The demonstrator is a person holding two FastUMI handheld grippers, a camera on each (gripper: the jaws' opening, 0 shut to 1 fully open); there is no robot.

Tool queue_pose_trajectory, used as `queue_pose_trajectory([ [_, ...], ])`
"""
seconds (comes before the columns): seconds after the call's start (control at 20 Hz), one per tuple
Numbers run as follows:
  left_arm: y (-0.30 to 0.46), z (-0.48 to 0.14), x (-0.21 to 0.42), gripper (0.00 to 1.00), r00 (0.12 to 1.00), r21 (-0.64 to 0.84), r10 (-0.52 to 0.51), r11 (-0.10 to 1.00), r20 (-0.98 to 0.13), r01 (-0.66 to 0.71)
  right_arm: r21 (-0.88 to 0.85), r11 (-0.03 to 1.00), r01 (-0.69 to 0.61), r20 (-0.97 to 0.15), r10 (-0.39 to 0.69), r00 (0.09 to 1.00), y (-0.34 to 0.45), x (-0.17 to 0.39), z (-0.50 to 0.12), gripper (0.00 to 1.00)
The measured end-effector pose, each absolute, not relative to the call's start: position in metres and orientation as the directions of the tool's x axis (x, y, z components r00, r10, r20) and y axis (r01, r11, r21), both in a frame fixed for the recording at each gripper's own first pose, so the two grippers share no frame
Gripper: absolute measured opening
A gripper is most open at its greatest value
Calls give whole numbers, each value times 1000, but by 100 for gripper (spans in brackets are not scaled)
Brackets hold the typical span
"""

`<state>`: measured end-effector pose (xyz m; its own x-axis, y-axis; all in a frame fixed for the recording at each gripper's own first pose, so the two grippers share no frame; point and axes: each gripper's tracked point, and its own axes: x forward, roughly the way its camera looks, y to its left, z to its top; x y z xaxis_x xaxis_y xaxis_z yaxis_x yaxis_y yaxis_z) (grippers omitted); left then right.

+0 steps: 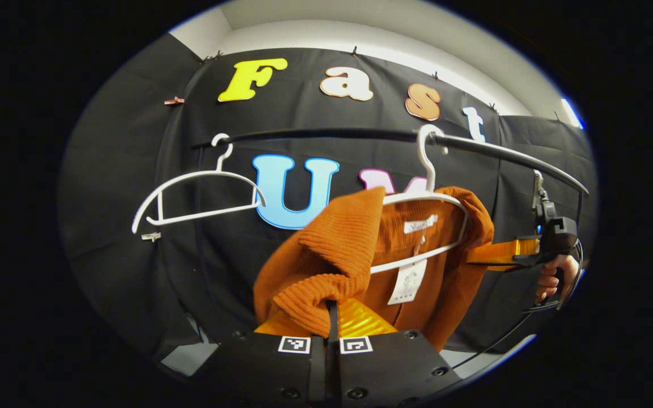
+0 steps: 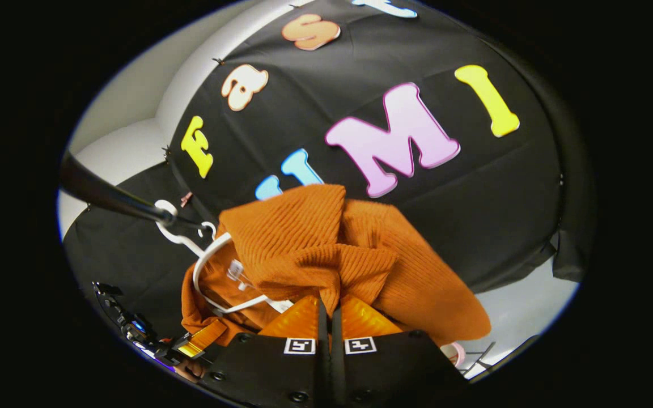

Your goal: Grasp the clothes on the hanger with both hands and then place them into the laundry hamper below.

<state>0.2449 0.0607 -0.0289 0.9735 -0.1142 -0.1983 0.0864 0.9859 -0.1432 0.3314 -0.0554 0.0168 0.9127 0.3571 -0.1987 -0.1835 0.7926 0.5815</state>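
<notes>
Black cloth hangs behind a dark rail point(image 1: 360, 135) that crosses the booth, and I place everything from that rail. Left along it hangs a bare white hanger point(image 1: 196, 195), with nothing draped on it. Further right, below the rail, a second white hanger point(image 1: 428, 195) carries the rust-orange knit sweater point(image 1: 332, 249), its tags dangling inside the neck. My left gripper point(image 1: 331, 317) is closed on a bunched fold of the sweater's near shoulder, both fingers pinching the knit, which I judge has been pulled up and partly off that end of the hanger. To the right of the garment, in the left gripper view, my other hand point(image 1: 553, 277) holds the second tool. In the right gripper view my right gripper point(image 2: 326, 309) is likewise clamped on a gathered ridge of the sweater's other shoulder. Holding both shoulders should let me lift it clear of the hanger. I cannot make out the hamper or its contents.
</notes>
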Motion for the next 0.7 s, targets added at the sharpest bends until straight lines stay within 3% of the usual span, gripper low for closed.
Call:
queue_pose_trajectory([
  [0.35, 94, -13, 254, 5, 984, -108, -58, 993, -166, 40, 435, 900, -10, -95, 57, 994, -127, 362, 47, 4],
  [0.7, 128, 4, 260, 5, 991, -80, -8, 997, -133, -3, 407, 913, 24, -158, 45, 986, -123, 398, 15, 5],
])
